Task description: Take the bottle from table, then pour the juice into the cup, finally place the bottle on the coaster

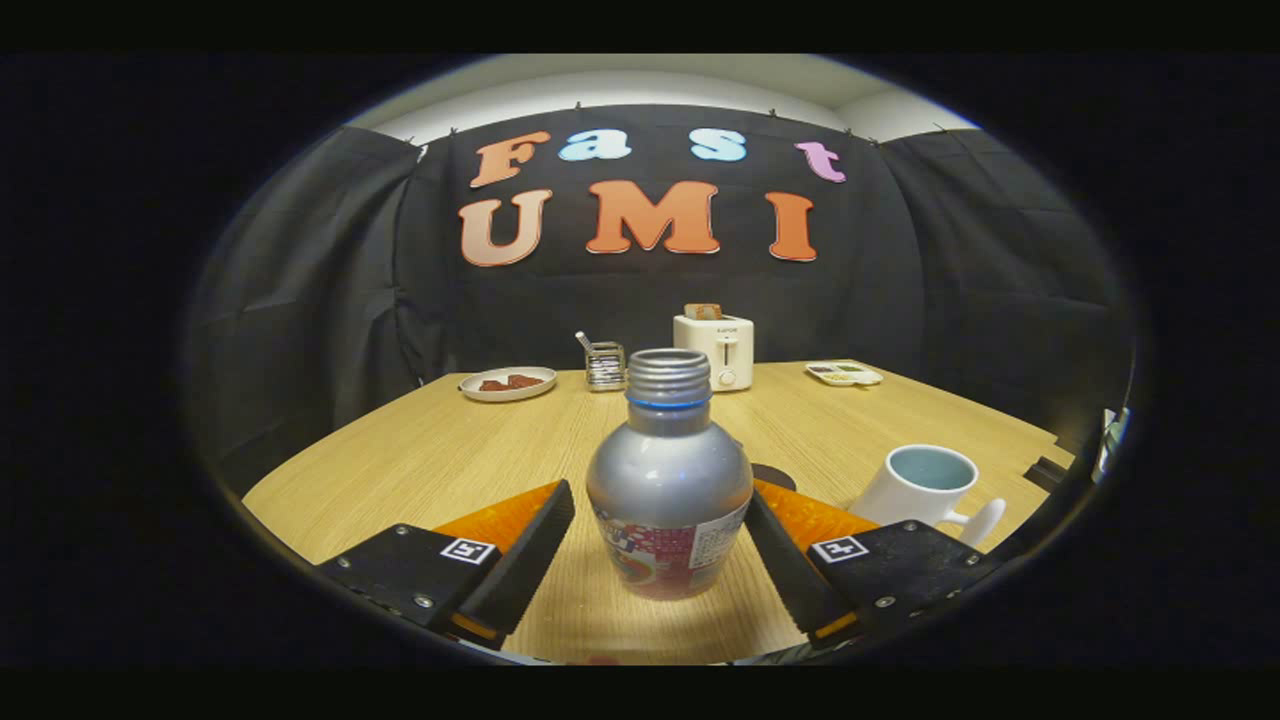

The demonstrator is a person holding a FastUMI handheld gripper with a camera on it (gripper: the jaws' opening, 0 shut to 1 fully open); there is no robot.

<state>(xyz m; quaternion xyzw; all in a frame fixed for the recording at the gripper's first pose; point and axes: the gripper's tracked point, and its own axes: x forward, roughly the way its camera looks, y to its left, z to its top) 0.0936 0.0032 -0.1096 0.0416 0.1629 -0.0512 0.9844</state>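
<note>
The tongs (660, 545) are spread, with the uncapped silver bottle (668, 480) standing upright on the bench (400, 460) between their fingers, neither clearly touching it. The cup (925, 485) stands to the right.

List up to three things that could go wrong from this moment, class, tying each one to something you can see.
1. The gripper is open around the bottle, with the left finger still apart from it; closing unevenly could tip the bottle.
2. The bottle has no cap, so tilting it early might spill juice on the table.
3. The cup stands close beside the right finger; a wide swing could knock it.
</note>
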